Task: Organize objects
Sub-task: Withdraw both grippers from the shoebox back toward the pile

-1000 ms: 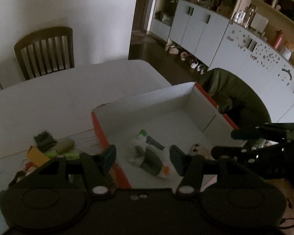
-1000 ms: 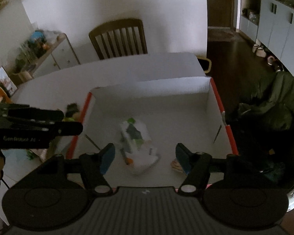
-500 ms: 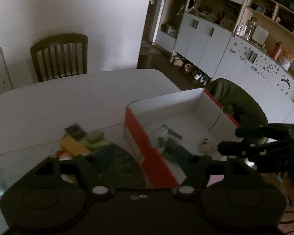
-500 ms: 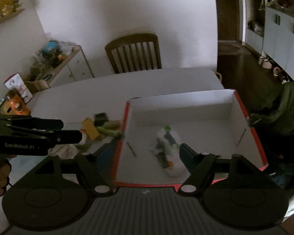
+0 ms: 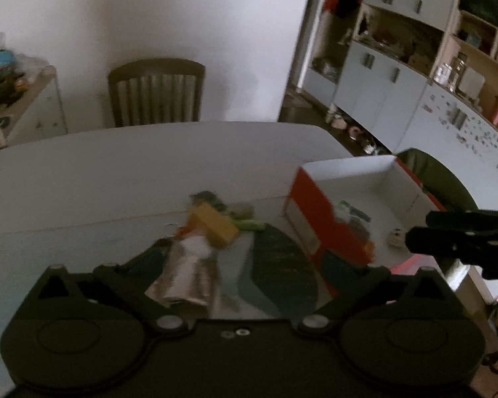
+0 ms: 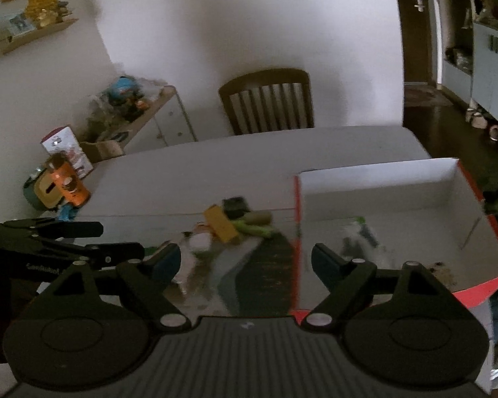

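A red-sided box with a white inside (image 5: 318, 212) (image 6: 381, 179) stands on the white table, holding a white and green packet (image 6: 358, 235) and a small item at its near right corner (image 6: 443, 268). Left of the box lies a pile: a yellow block (image 5: 215, 225) (image 6: 220, 224), a green tube (image 6: 255, 229), a dark item (image 6: 235, 204) and a crumpled silvery wrapper (image 5: 186, 272). My left gripper (image 5: 245, 265) is open and empty above the pile. My right gripper (image 6: 245, 258) is open and empty over the box's left wall.
A dark mat (image 5: 282, 278) lies between pile and box. A wooden chair (image 6: 269, 102) stands at the table's far side. A low cabinet with clutter (image 6: 136, 116) is at the left, cupboards (image 5: 398, 83) and a dark green seat (image 5: 441, 182) at the right.
Both grippers have swung left, away from above the box toward the pile on the table. Both stay open and empty.
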`<act>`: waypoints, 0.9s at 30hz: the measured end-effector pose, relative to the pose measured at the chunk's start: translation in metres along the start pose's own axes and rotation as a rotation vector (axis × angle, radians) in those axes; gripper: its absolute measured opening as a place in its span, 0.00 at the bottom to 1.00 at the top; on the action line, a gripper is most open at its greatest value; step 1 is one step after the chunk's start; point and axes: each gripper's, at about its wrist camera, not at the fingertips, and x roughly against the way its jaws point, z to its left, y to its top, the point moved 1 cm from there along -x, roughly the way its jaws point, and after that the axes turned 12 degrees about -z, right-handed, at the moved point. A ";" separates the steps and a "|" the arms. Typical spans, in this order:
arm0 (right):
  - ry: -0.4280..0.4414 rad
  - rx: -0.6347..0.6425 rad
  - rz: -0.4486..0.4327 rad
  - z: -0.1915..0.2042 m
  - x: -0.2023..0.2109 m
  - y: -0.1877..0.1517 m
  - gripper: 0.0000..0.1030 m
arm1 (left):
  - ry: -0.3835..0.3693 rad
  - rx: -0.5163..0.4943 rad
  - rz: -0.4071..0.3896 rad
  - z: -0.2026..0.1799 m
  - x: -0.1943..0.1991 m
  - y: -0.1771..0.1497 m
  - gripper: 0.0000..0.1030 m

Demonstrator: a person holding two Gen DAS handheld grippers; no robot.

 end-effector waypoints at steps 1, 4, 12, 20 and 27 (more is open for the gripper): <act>0.006 0.000 -0.003 0.004 -0.001 -0.002 0.84 | 0.008 0.006 -0.006 0.006 0.002 -0.002 0.99; 0.023 0.019 -0.007 0.020 -0.007 -0.007 0.84 | 0.037 0.012 -0.024 0.025 0.007 -0.008 0.99; 0.026 0.045 -0.013 0.052 -0.019 -0.019 0.84 | 0.053 0.023 -0.030 0.073 0.011 -0.020 0.99; 0.029 0.096 -0.052 0.079 -0.039 -0.033 0.84 | 0.090 0.017 -0.012 0.116 -0.003 -0.034 1.00; -0.029 0.136 0.012 0.095 -0.079 -0.044 0.84 | 0.096 0.095 0.029 0.158 -0.021 -0.048 1.00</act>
